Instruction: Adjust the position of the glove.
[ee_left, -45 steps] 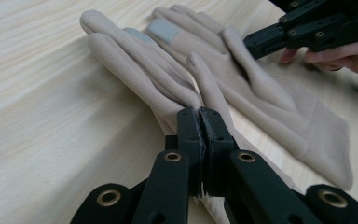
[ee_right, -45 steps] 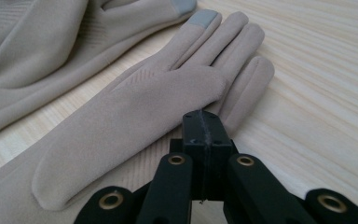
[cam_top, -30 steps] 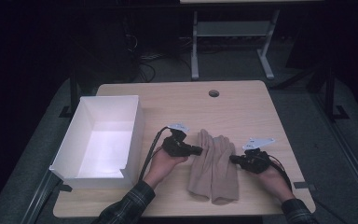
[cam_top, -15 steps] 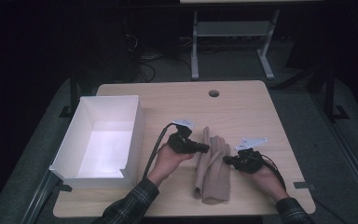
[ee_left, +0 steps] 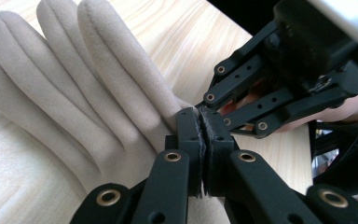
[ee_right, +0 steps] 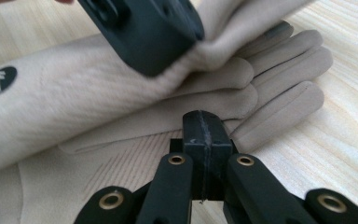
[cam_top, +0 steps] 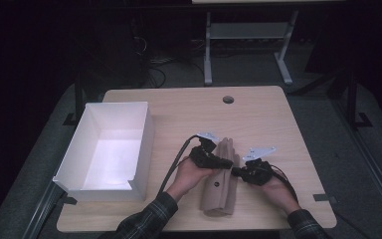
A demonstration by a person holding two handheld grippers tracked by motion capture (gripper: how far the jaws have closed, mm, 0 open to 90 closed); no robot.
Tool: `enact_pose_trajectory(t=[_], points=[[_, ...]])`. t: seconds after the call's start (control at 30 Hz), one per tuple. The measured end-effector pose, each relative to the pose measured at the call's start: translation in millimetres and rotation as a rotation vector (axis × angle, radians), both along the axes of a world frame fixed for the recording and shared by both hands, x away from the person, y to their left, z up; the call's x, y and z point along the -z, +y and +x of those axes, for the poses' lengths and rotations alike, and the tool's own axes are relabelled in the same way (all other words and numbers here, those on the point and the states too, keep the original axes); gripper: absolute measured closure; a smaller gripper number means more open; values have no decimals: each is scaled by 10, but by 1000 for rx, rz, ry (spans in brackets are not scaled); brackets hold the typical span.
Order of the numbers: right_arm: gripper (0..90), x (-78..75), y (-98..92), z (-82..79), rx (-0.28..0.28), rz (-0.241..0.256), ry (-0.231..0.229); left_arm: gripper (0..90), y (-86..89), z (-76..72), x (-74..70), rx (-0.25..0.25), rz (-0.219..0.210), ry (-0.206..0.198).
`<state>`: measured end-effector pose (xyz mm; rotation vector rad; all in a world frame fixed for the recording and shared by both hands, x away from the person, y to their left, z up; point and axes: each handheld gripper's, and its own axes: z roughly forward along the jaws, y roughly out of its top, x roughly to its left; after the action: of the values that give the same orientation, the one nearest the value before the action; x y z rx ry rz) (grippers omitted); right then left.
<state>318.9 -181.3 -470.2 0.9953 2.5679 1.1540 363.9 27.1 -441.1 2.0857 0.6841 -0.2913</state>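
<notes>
Right now my right gripper (cam_top: 236,173) has its fingers clenched on the lower beige glove's (ee_right: 261,100) edge near the tabletop's (cam_top: 278,124) front edge, my left gripper (cam_top: 227,163) pinching the upper glove (ee_left: 88,79); thin fabric could slip free, I judge, spoiling the stack.

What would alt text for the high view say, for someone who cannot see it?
A person at a wooden table holds a black gripper in each hand, the left gripper and right gripper meeting at beige gloves stacked near the front edge. An open white box stands at the table's left; the room beyond is dark.
</notes>
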Motion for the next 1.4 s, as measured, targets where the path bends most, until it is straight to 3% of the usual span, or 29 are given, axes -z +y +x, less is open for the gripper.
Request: enact_pose_trajectory(t=[0.1,0.33,0.43,0.5,0.57,0.6,0.7,0.73,0.77,0.83,0.87,0.9,1.1,1.4], points=[[900,-28,-57,-3,10,8,2,859,6,-1,14,-5,-10,8],[846,-78,-307,37,100,26,-21,786,-12,-27,-29,0,-43,-5],[812,-75,-370,49,124,25,-27,836,-40,-45,-25,12,-40,-5],[752,-64,-443,69,155,20,-31,889,-89,-85,6,37,-9,-11],[727,-57,-462,78,167,17,-36,893,-108,-103,20,44,-5,-4],[649,-40,-494,91,184,11,-36,894,-152,-144,49,60,14,-7],[575,-25,-512,98,207,-2,-41,894,-205,-193,78,75,31,-8],[493,-14,-523,101,222,-19,-55,894,-254,-233,112,91,58,-20],[493,-14,-523,101,222,-19,-55,894,-254,-233,112,91,58,-20],[420,7,-533,108,250,-33,-60,894,-315,-275,179,102,112,-35],[420,7,-533,108,250,-33,-60,894,-315,-275,179,102,112,-35],[386,23,-538,114,255,-42,-60,894,-335,-286,222,112,150,-54],[305,66,-541,132,273,-80,-70,894,-308,-297,209,119,172,-57],[228,113,-600,147,287,-47,-74,894,-172,-322,178,134,207,-59]])
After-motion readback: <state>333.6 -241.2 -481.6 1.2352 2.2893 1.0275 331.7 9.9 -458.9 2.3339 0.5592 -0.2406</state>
